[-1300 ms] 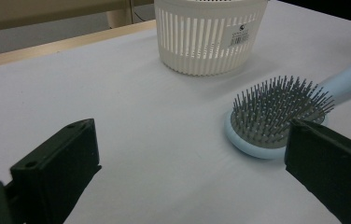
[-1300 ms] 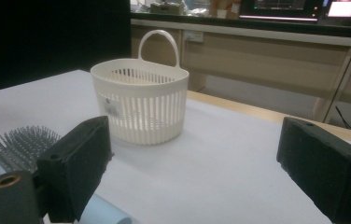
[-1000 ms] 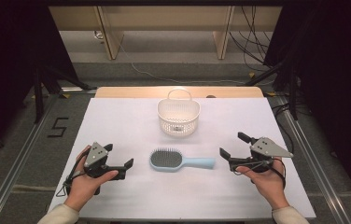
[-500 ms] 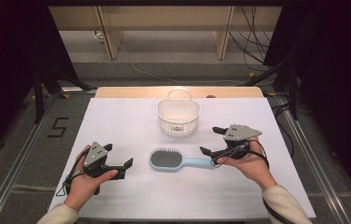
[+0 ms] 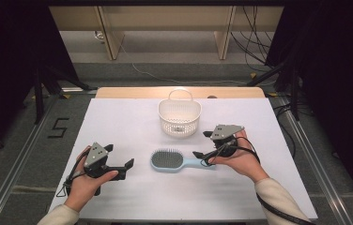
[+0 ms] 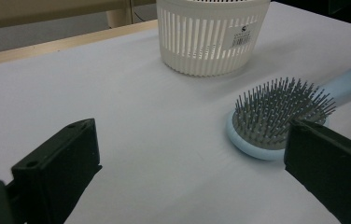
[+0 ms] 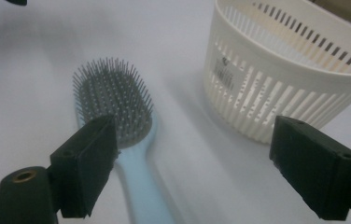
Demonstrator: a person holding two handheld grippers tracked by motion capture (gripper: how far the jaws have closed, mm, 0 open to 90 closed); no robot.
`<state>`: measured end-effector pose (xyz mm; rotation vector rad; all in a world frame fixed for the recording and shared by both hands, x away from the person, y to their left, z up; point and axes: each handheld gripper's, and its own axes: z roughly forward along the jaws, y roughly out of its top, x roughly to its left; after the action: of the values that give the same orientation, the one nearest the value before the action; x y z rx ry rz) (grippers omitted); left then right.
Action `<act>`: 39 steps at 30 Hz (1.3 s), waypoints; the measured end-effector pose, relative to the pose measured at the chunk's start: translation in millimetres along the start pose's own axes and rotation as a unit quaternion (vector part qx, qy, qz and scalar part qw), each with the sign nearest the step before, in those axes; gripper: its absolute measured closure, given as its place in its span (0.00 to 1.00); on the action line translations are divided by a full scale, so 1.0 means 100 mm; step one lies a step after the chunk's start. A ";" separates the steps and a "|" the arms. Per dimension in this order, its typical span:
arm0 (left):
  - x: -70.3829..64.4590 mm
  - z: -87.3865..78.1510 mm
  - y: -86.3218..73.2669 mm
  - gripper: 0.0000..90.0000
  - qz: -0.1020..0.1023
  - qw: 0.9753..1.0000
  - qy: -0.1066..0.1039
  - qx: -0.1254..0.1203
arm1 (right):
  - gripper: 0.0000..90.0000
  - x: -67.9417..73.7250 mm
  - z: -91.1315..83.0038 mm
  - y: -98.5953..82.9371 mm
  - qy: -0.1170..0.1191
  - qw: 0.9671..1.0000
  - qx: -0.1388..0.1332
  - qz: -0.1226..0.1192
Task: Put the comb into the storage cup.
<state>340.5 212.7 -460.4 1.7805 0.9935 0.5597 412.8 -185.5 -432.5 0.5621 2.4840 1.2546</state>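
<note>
While left gripper [image 5: 120,165] rests on table [image 5: 132,126] left of brush [image 5: 167,159], jaws wide, nothing held. Brush mid-table, bristles up, just in front of basket [image 5: 179,117], apart from it. Likely light, stiff plastic; bristle head awkward, smooth handle [image 5: 198,162] best grip, may slip. Right gripper [image 5: 202,144] at handle end, jaws wide, not yet closed.

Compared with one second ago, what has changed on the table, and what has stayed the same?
The right gripper moved left and slightly forward, from the table's right side to the handle end of the hairbrush. It is open around the handle without gripping it. The left gripper stayed open in its place, and the hairbrush and the white basket did not move.
</note>
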 end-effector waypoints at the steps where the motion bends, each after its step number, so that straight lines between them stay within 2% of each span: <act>1: 0.00 0.00 0.00 0.03 0.000 1.000 0.000 0.000 | 0.18 0.00 0.00 0.00 0.000 1.000 0.000 0.000; 2: 0.00 0.00 0.00 0.03 -0.001 1.000 0.000 0.000 | 0.18 0.01 0.04 0.00 0.006 1.000 0.012 -0.004; 7: 0.00 0.00 0.00 0.03 -0.001 1.000 -0.001 0.000 | 0.18 0.02 0.14 0.00 0.019 0.999 0.038 -0.013; 13: 0.00 0.00 0.00 0.03 -0.001 1.000 -0.001 0.000 | 0.19 0.06 0.28 0.00 0.036 0.996 0.078 -0.032; 18: -0.01 0.00 0.00 0.04 -0.001 1.000 -0.001 -0.001 | 0.21 0.11 0.38 0.00 0.056 0.989 0.124 -0.052; 20: -0.01 0.00 0.00 0.04 -0.001 1.000 -0.002 0.000 | 0.21 0.12 0.41 0.00 0.057 0.988 0.132 -0.054; 21: -0.01 0.00 0.00 0.04 -0.001 1.000 -0.002 0.000 | 0.22 0.14 0.45 0.01 0.058 0.986 0.148 -0.060; 27: 0.00 0.00 0.00 0.04 -0.001 1.000 -0.002 0.000 | 0.25 0.17 0.56 0.05 0.063 0.979 0.180 -0.074; 28: 0.00 0.01 0.00 0.04 -0.001 1.000 -0.002 0.001 | 0.25 0.17 0.56 0.05 0.063 0.979 0.180 -0.074; 29: 0.00 0.01 0.00 0.04 -0.001 1.000 -0.003 0.001 | 0.26 0.19 0.59 0.06 0.062 0.976 0.193 -0.077; 32: 0.00 0.01 0.00 0.04 -0.001 1.000 -0.003 0.000 | 0.27 0.19 0.62 0.06 0.064 0.973 0.205 -0.081; 33: 0.00 0.01 0.00 0.04 -0.001 1.000 -0.003 0.001 | 0.27 0.19 0.62 0.06 0.064 0.973 0.205 -0.081; 34: -0.01 0.01 0.00 0.04 -0.001 1.000 -0.003 0.001 | 0.28 0.20 0.65 0.06 0.065 0.971 0.215 -0.083; 37: 0.00 0.01 0.00 0.04 -0.001 1.000 -0.003 0.001 | 0.28 0.21 0.67 0.06 0.068 0.969 0.223 -0.085; 38: 0.00 0.01 0.00 0.05 -0.001 1.000 -0.003 0.001 | 0.28 0.22 0.69 0.07 0.067 0.966 0.234 -0.088; 39: 0.00 0.01 0.00 0.05 -0.001 1.000 -0.003 0.001 | 0.28 0.23 0.70 0.07 0.067 0.965 0.237 -0.088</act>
<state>340.6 211.9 -461.0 1.7815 0.9911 0.5518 424.5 -122.6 -469.3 0.3553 2.8896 0.6483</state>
